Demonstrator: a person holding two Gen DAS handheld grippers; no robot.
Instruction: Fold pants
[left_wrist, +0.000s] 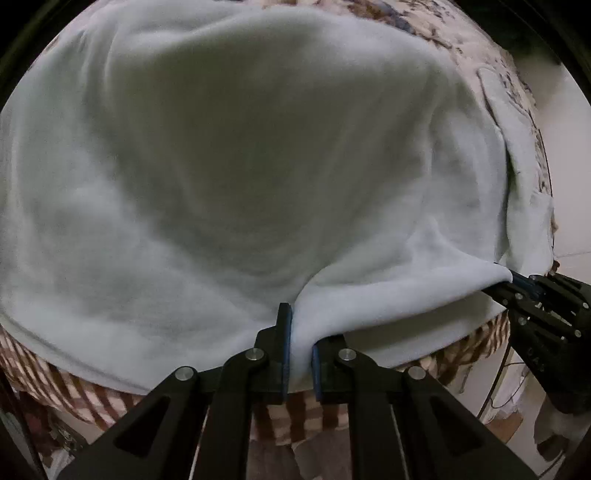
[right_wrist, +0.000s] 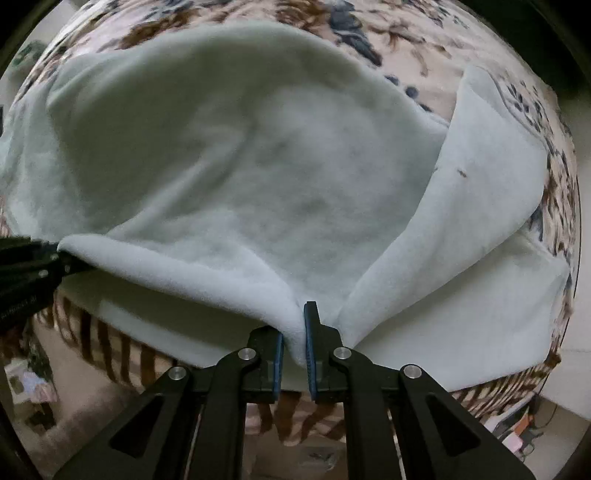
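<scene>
Pale mint fleece pants (left_wrist: 240, 166) lie spread over a patterned bed cover and fill most of the left wrist view. My left gripper (left_wrist: 300, 343) is shut on a pinched fold of their near edge. At the right edge of the same view, my right gripper (left_wrist: 517, 284) grips the same edge further along. In the right wrist view the pants (right_wrist: 258, 184) hang in a lifted fold, with a lower layer (right_wrist: 491, 177) lying flat on the right. There my right gripper (right_wrist: 294, 343) is shut on the fold, while the left gripper (right_wrist: 61, 258) holds the edge at far left.
The bed cover (right_wrist: 369, 33) has a brown and blue floral print, and its striped side (left_wrist: 66, 380) hangs down at the near edge. Floor with small clutter (right_wrist: 517, 424) shows below the bed.
</scene>
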